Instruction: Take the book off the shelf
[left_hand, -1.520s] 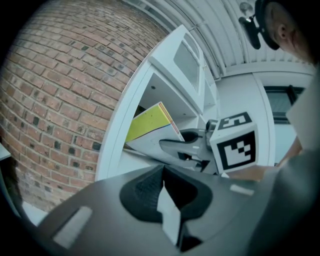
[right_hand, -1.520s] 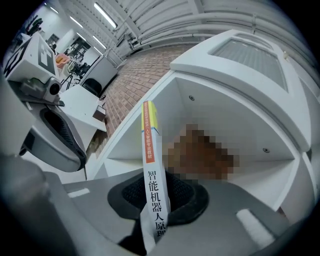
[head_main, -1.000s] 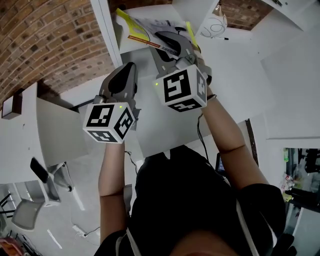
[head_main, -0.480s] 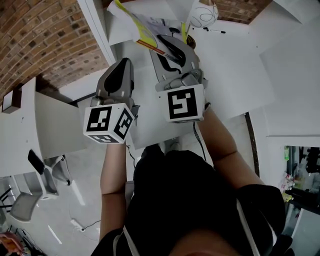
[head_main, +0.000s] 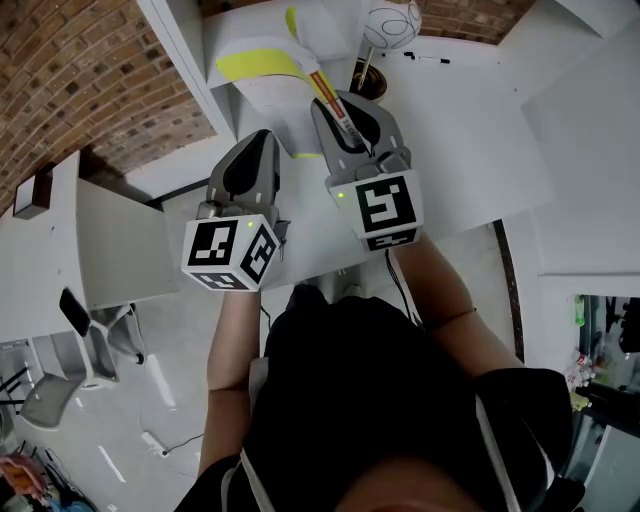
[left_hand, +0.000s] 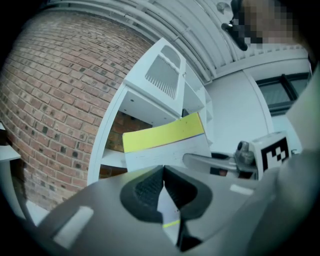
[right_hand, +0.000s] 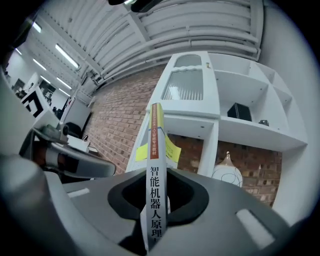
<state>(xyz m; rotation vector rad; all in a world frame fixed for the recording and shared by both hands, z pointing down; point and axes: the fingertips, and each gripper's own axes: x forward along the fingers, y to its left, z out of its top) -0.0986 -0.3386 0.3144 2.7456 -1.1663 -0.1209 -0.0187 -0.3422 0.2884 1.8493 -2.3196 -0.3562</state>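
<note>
White cover, yellow band, printed spine: book (head_main: 262, 85), item one. Location: in front of the white shelf (head_main: 178, 55), held upright in the air and, as far as the head view shows, out of its compartments. Your right gripper (head_main: 343, 110) has it, jaws partly closed with a pad pressing each cover at the spine. By my reading, a grip there keeps the pages from fanning.

Item two: your left gripper (head_main: 256, 140), jaws together on nothing. It sits level beside the right one and a little farther out from the shelf, facing the book's cover. It is likely kept close as a spare support.

Item three: white bulb-shaped ornament (right_hand: 227, 172), inside a shelf compartment, untouched.

Judgement: the removal looks nearly done; what remains is to bring the book fully away.
</note>
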